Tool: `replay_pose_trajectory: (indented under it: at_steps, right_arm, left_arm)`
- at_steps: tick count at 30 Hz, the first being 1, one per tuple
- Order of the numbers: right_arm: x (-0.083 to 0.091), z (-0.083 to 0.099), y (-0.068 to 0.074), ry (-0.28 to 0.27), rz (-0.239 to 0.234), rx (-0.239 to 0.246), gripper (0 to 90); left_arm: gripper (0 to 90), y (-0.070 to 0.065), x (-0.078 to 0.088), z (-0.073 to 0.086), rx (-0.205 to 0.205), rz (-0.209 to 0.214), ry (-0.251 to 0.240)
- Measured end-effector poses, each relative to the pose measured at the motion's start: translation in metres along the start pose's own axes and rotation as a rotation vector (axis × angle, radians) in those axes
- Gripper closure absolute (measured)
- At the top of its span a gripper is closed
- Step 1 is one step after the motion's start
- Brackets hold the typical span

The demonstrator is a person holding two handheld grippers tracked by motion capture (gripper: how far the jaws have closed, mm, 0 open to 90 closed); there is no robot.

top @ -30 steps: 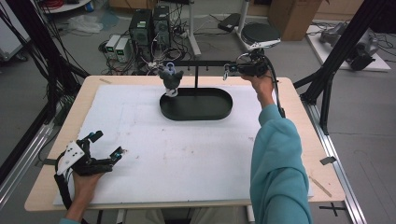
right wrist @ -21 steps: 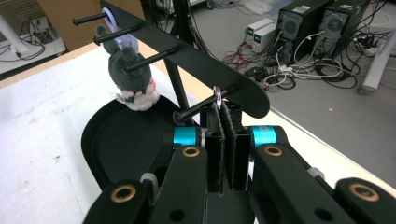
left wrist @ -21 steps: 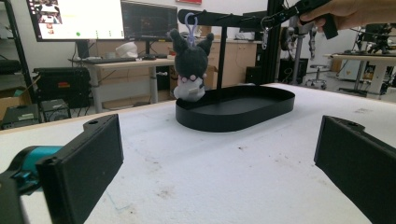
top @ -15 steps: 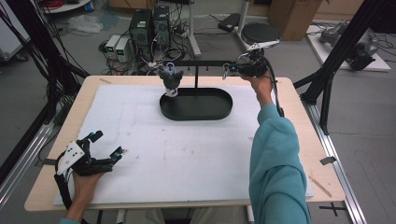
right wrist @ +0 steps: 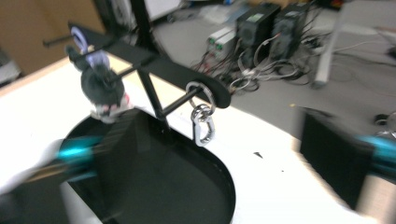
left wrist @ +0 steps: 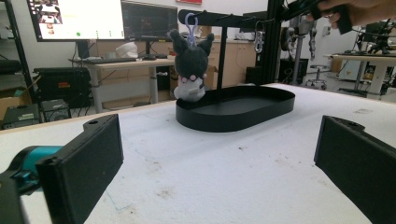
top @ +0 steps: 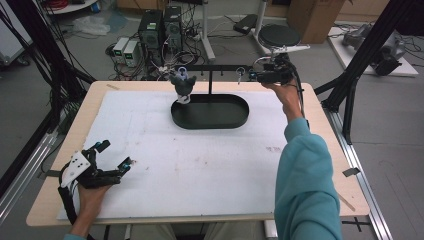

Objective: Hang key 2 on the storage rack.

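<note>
The right claw [top: 252, 76] has just opened its jaws wide, nothing between them, arm stretched over the table [top: 150, 150]. Just before it, a silver carabiner [right wrist: 202, 127] hangs on the stand's peg [right wrist: 180, 100].

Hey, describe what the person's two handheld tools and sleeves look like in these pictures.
The left tool is black with a white three-cornered plate on top, teal tips on its fingers and a black cable trailing back along the forearm. Its jaws are flat, black, rectangular pads. The right tool is black too, with a pale plate above it and a black cable. The right arm wears a teal long sleeve.
</note>
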State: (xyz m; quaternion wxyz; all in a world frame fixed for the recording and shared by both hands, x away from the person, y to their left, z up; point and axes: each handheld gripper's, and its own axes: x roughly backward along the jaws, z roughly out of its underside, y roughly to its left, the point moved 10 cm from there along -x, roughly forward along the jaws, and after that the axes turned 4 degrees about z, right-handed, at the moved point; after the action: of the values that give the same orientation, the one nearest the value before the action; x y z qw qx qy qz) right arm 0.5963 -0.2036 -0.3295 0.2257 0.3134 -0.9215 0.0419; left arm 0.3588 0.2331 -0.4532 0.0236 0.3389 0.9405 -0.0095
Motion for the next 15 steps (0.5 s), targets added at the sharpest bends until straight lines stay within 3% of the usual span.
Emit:
replay_pose_trajectory:
  at_steps: [1,2,4,7,8,10,12,15]
  right_arm:
    - [0.000,0.000,0.000,0.000,0.000,0.000,3.5]
    - [0.012,-0.004,0.006,-0.014,0.002,0.010,0.6]
    - [0.028,-0.011,0.016,-0.086,-0.024,0.042,0.6]
    - [0.040,-0.013,0.024,-0.126,-0.049,0.033,0.6]
    - [0.054,-0.010,0.032,-0.154,-0.059,0.058,0.6]
    - [0.064,-0.003,0.037,-0.145,-0.060,0.068,0.6]
    - [0.075,0.004,0.044,-0.173,-0.065,0.102,0.6]
    - [0.091,0.021,0.053,-0.218,-0.072,0.107,0.6]
  left_arm:
    - [1.7,0.000,0.000,0.000,0.000,0.000,0.000]
    - [1.7,0.000,0.000,0.000,0.000,0.000,0.000]
    - [1.7,0.000,0.000,0.000,0.001,0.000,0.001]
    - [1.7,0.000,0.000,0.000,0.001,-0.001,0.000]
    - [1.7,0.000,0.000,0.000,-0.001,-0.001,0.001]
    - [1.7,0.000,0.000,0.000,-0.001,-0.002,0.002]
    - [1.7,0.001,0.000,0.000,0.010,-0.010,0.001]
    - [1.7,0.003,0.000,0.000,0.023,-0.018,0.003]
